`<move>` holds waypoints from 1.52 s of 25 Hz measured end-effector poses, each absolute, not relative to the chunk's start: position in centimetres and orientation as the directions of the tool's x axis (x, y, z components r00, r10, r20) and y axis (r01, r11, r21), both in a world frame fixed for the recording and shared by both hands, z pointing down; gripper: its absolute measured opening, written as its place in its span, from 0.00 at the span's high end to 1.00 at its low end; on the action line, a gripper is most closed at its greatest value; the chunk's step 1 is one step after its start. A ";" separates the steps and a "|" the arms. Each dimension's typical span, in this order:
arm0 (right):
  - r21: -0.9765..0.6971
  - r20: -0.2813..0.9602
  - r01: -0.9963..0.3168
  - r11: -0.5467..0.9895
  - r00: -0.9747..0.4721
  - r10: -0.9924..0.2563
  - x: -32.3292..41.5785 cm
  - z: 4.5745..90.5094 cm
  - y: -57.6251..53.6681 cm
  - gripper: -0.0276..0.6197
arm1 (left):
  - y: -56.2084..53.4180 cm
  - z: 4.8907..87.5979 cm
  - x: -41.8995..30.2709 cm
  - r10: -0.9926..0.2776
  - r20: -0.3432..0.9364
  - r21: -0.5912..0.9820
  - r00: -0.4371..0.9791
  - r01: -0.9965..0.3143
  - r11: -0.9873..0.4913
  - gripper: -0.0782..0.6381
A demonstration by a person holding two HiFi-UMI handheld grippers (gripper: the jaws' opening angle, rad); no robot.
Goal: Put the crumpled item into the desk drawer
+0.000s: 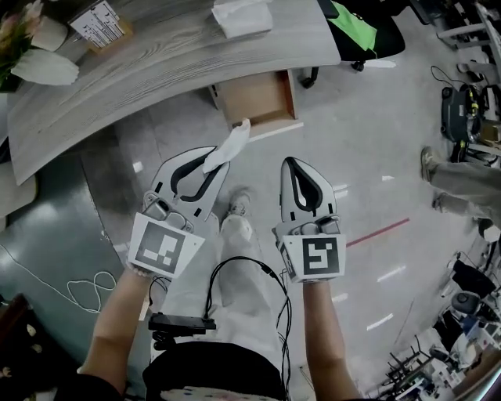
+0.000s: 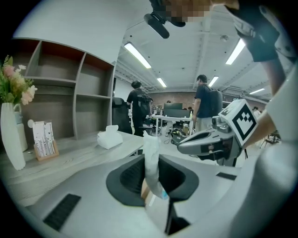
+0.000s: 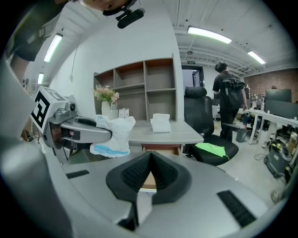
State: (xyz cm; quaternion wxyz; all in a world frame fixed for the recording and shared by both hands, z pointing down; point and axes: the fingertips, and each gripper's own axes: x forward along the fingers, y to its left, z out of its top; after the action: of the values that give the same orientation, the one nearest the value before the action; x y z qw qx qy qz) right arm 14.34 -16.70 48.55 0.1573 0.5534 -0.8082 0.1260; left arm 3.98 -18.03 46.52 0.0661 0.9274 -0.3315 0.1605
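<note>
The crumpled item (image 1: 232, 144), white with a blue patch, sticks out from between the jaws of my left gripper (image 1: 217, 160), which is shut on it. In the left gripper view the crumpled item (image 2: 151, 160) stands upright between the dark pads. From the right gripper view my left gripper (image 3: 95, 132) and the crumpled item (image 3: 114, 135) show at the left. The wooden desk drawer (image 1: 258, 95) stands pulled out under the grey desk (image 1: 156, 66), just beyond the item. My right gripper (image 1: 290, 163) hangs beside the left, shut with nothing in it, and points at the drawer (image 3: 160, 149).
On the desk lie a white tissue pack (image 1: 243, 16), a white vase with flowers (image 1: 43, 66) and a card stand (image 1: 102, 23). An office chair with a green cloth (image 1: 364, 31) stands right of the drawer. A white cable (image 1: 86, 290) lies on the floor. People stand further back.
</note>
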 end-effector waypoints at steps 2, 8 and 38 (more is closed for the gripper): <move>-0.038 0.395 -0.935 0.354 -0.339 -0.854 14.3 49.4 -16.9 0.95 | -18.1 47.3 4.5 -0.570 0.348 -0.001 0.744 -0.608 -0.794 0.79; -0.045 0.421 -0.930 0.364 -0.348 -0.838 14.0 52.1 -16.7 0.95 | -19.0 50.1 5.4 -0.567 0.345 0.047 0.748 -0.618 -0.785 0.79; -0.085 0.492 -0.931 0.354 -0.348 -0.798 15.4 60.7 -18.3 0.95 | -25.5 64.6 10.4 -0.486 0.460 0.159 0.743 -0.607 -0.778 0.79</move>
State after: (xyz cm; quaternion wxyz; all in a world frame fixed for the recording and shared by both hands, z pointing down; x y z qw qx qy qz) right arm 15.42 -18.33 60.70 0.1867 0.5397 -0.8013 0.1786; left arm 10.39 -25.48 64.58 0.1512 0.9212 -0.2967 0.2011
